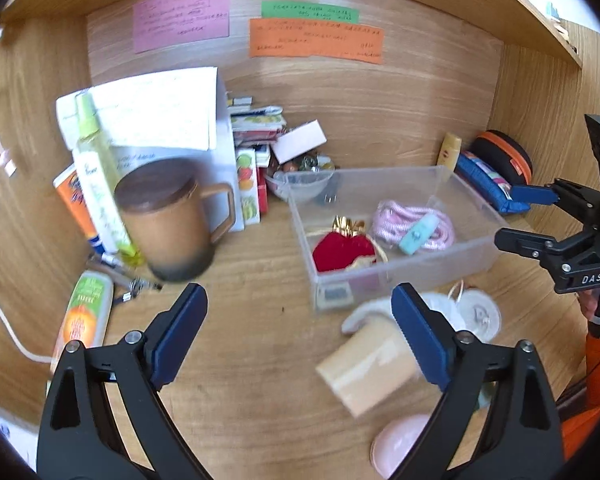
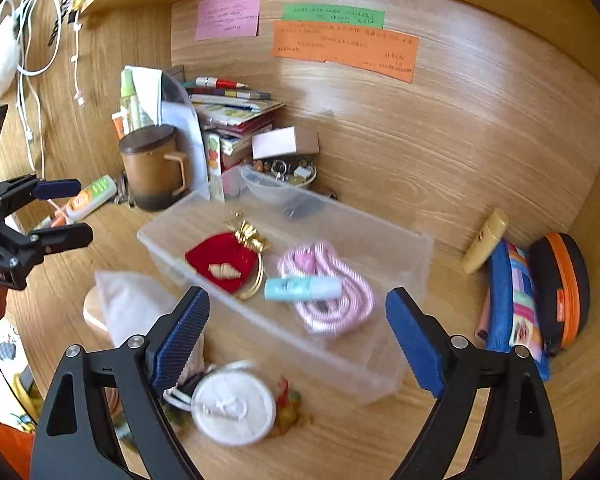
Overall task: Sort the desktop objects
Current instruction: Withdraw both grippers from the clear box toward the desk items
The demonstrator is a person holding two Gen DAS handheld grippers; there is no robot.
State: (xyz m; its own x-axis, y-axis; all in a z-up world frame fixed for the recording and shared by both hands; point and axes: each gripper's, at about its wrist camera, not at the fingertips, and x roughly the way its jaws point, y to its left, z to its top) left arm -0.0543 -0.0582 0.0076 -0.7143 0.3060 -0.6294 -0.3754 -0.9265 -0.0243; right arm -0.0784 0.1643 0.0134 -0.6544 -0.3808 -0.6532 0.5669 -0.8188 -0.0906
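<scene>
Two grippers hung over the wooden desk [image 1: 260, 360], the left gripper [image 1: 300, 340] and right gripper [image 2: 298, 336] each with jaws spread wide and nothing between the pads. At centre, the clear plastic bin [image 2: 396, 364] held a red pouch [image 2: 220, 260], a pink coiled cord [image 2: 332, 300] and a pale blue tube [image 2: 300, 289]; the brown lidded mug [image 1: 168, 220] stood at its 9 o'clock. Only the left view showed a beige block [image 1: 364, 368] and pink rounded object [image 1: 400, 444] at 5 o'clock, while only the right view showed white cables [image 2: 28, 80] at 10 o'clock and a small figurine [image 2: 288, 408] beside the white round disc [image 2: 232, 408].
</scene>
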